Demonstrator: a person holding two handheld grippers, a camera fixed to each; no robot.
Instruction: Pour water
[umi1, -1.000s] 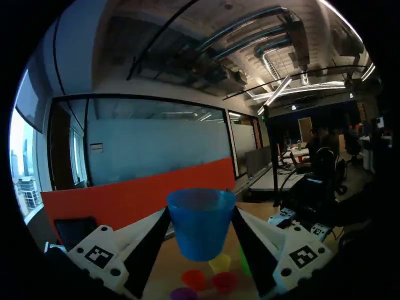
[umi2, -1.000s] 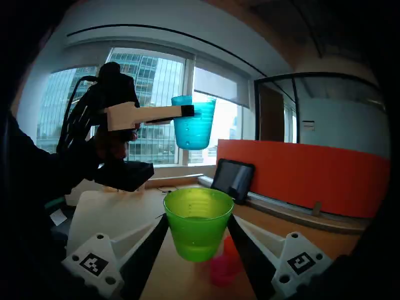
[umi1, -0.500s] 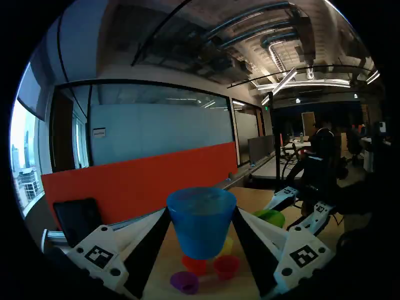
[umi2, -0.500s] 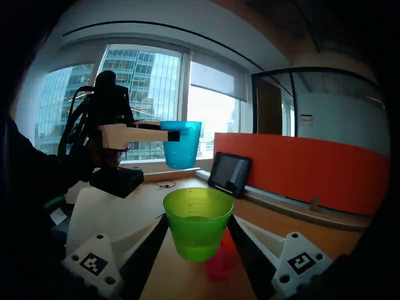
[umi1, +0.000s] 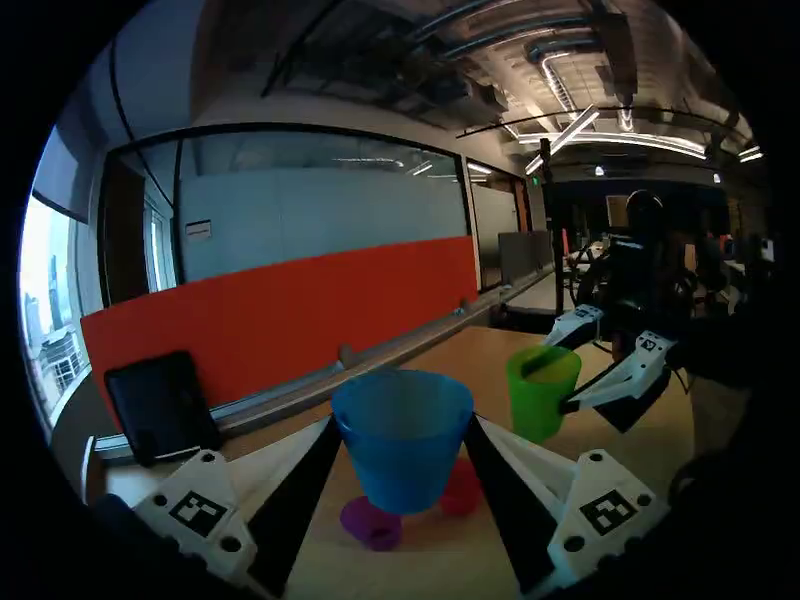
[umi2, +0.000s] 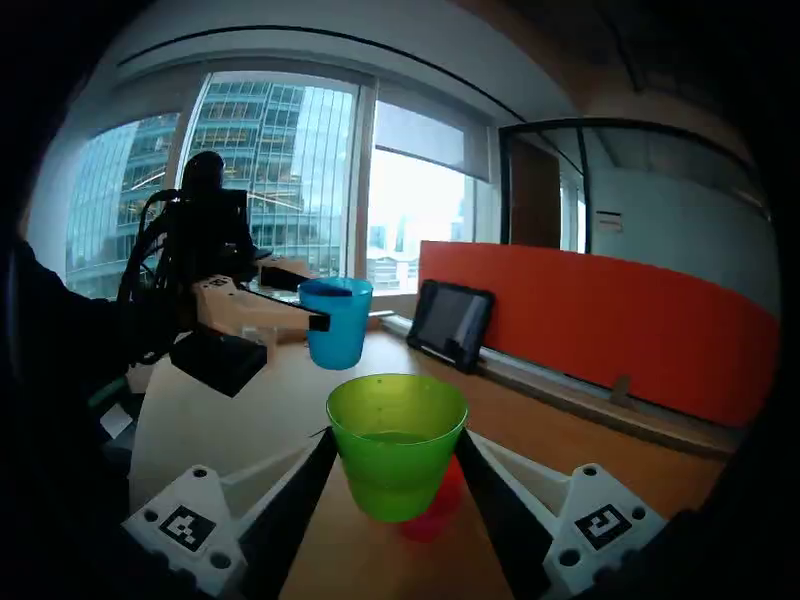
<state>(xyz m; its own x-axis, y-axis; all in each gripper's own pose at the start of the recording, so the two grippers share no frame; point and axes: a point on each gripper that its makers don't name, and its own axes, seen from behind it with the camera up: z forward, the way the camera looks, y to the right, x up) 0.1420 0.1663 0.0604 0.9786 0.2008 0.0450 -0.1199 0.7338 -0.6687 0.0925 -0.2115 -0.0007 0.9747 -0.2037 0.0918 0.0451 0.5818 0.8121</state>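
Observation:
My left gripper (umi1: 403, 450) is shut on a blue cup (umi1: 402, 436), held upright just above the wooden table (umi1: 440, 560). In the right gripper view the same blue cup (umi2: 335, 322) hangs at the left, with the left gripper (umi2: 318, 310) and a gloved hand behind it. My right gripper (umi2: 396, 462) is shut on a green cup (umi2: 397, 443) with some liquid in it, held upright. In the left gripper view the green cup (umi1: 541, 391) stands out to the right, with the right gripper (umi1: 565, 385) clamped on it.
Small purple (umi1: 370, 522) and red (umi1: 460, 487) cups sit on the table under the blue cup; a red cup (umi2: 430, 508) lies under the green one. A dark tablet (umi2: 452, 322) leans before an orange partition (umi2: 620, 320). Windows stand behind.
The blue cup has come down from high in the air to near table height. The green cup has stayed almost still and now appears beside the blue cup in the left gripper view.

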